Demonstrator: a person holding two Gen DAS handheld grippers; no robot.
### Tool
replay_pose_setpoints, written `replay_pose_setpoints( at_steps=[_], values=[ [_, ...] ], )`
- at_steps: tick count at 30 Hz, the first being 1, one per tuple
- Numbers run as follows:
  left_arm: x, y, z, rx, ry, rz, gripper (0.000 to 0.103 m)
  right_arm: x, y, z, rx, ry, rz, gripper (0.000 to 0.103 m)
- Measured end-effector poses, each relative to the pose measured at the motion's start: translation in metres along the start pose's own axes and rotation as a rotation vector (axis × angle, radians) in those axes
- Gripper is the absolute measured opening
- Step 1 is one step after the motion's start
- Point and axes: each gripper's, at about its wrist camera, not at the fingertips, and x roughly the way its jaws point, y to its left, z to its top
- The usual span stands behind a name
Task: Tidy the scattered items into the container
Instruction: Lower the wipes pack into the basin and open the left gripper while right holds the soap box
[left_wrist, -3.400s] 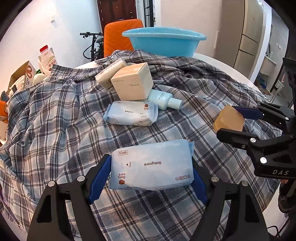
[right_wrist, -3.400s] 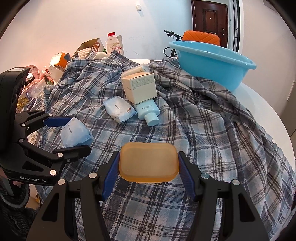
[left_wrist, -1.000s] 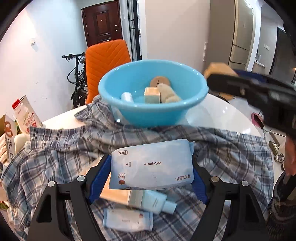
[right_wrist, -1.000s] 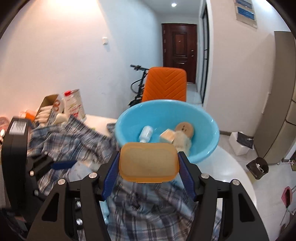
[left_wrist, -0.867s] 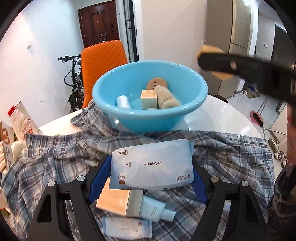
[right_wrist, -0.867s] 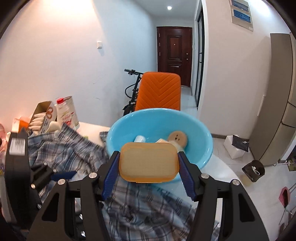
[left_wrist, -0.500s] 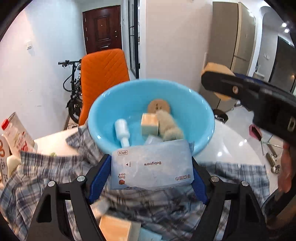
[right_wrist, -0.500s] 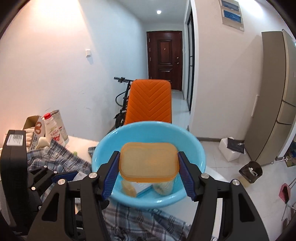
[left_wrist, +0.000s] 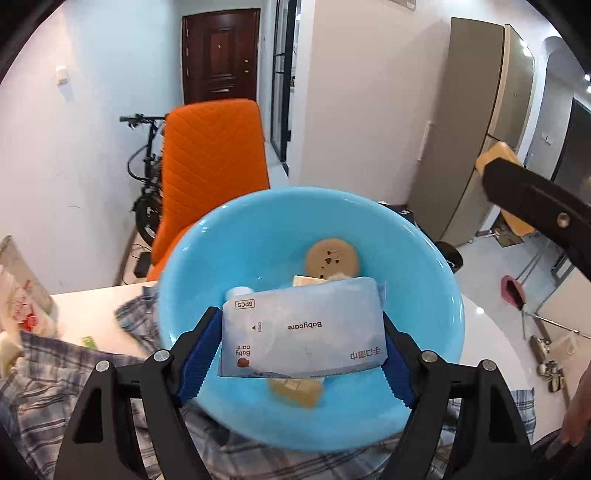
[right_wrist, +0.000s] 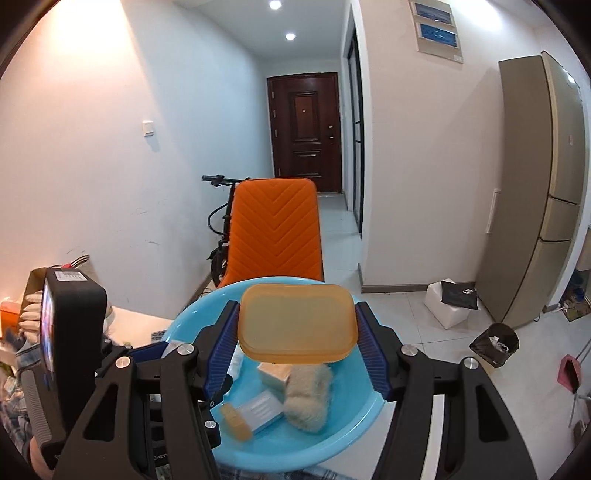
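Left gripper (left_wrist: 301, 352): clamped by its blue pads on a pale blue soft plastic pack of baby wipes (left_wrist: 301, 328), held flat over the bowl's inside.
Right gripper (right_wrist: 297, 350): clamped on a translucent amber rounded-rectangle plastic box (right_wrist: 297, 323), poised above the bowl's near half.
Container: round light-blue plastic basin (left_wrist: 184, 266), standing at the table's edge, partly on a crumpled blue-grey plaid cloth (left_wrist: 44, 373).
Already inside: round tan wooden-looking disc (left_wrist: 332, 258), small cream carton (right_wrist: 273, 373), fluffy beige puff (right_wrist: 308, 395), small amber block (right_wrist: 234, 424), flat pale packet (right_wrist: 260, 410).
Beyond: orange quilted chair (left_wrist: 216, 155) just behind the basin, bicycle near the wall.
Risk: judged, both loads dropped at once could collide, tipping the box over the rim; wipes released too near the front edge could slide out onto the cloth.
Change since a second ago: basin grown from mid-distance to directly beneath both grippers; plaid cloth and loose items slipped out of the lower view; both grips unchanged.
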Motion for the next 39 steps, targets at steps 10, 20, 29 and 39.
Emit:
replay_pose_setpoints(
  at_steps=[10,20,29,39],
  values=[
    [0.016,0.004,0.006,0.01,0.011,0.018,0.081,0.035,-0.005,-0.013,-0.004,0.051,-0.024,0.06],
    [0.035,0.004,0.001,0.027,0.069,0.015,0.081,0.064,-0.026,-0.026,0.049,0.15,-0.023,0.06],
    [0.052,-0.007,-0.006,0.067,0.111,0.052,0.081,0.091,-0.022,-0.04,0.027,0.24,-0.022,0.06],
    [0.064,0.005,-0.008,0.056,0.122,0.105,0.081,0.106,-0.023,-0.047,0.044,0.29,0.026,0.06]
  ],
)
